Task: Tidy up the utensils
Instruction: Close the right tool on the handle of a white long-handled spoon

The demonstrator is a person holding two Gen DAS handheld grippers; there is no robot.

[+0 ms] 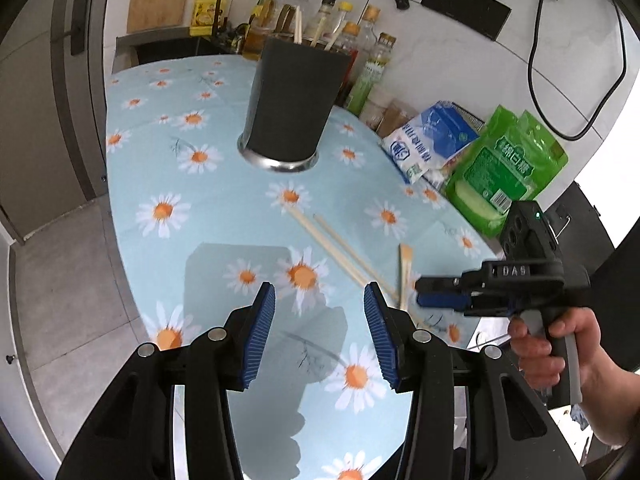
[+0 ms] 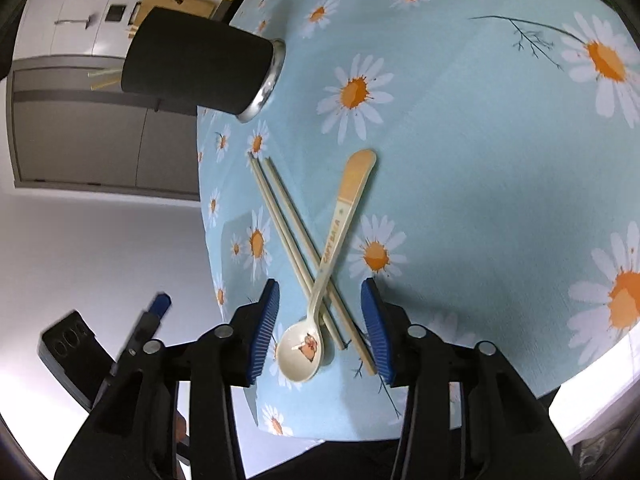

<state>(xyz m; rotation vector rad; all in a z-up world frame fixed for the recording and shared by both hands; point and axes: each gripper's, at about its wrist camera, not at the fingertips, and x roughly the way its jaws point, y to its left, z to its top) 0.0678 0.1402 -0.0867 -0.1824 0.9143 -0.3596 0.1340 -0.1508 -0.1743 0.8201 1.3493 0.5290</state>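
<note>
A black utensil holder (image 1: 294, 102) with a steel base stands on the daisy tablecloth (image 1: 224, 208) and holds several chopsticks; it also shows in the right wrist view (image 2: 196, 62). Two loose chopsticks (image 2: 298, 248) lie crossed under a cream spoon (image 2: 332, 248) near the table's edge; the chopsticks (image 1: 340, 250) and the spoon handle (image 1: 405, 270) show in the left wrist view. My right gripper (image 2: 320, 320) is open, low over the spoon's bowl and chopstick ends, jaws either side. My left gripper (image 1: 320, 328) is open and empty above the cloth, left of the right gripper (image 1: 436, 294).
Sauce bottles (image 1: 360, 44) line the wall behind the holder. A white-blue bag (image 1: 428, 140) and green bags (image 1: 508, 168) lie at the right. A sink with tap (image 1: 208, 4) is at the back. The table edge (image 2: 208, 216) drops to the floor on the left.
</note>
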